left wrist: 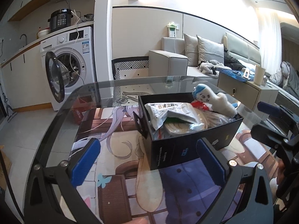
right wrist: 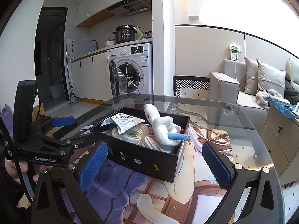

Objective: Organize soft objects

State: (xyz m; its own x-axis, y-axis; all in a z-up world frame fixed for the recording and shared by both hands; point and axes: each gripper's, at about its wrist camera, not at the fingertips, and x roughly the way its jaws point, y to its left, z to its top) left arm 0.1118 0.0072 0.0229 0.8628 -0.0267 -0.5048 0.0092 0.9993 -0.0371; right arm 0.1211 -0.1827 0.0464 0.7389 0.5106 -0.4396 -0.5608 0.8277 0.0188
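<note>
Two grippers hang spread wide and empty over a glass table point(right wrist: 243, 123): the left gripper point(left wrist: 147, 160) just short of the near wall of a black box point(left wrist: 186, 140), the right gripper point(right wrist: 155, 166) before the same box's near corner. A white plush doll point(right wrist: 160, 125) (blue hat, blue feet) lies tilted across the box's far right side, atop coiled cream tubing point(right wrist: 130, 134) and a grey pouch point(left wrist: 168, 113). The box rests on an illustrated mat point(left wrist: 112, 160).

My left camera looks down close at the box point(left wrist: 188, 128) from its near-left; my right camera sees it from the opposite side.
</note>
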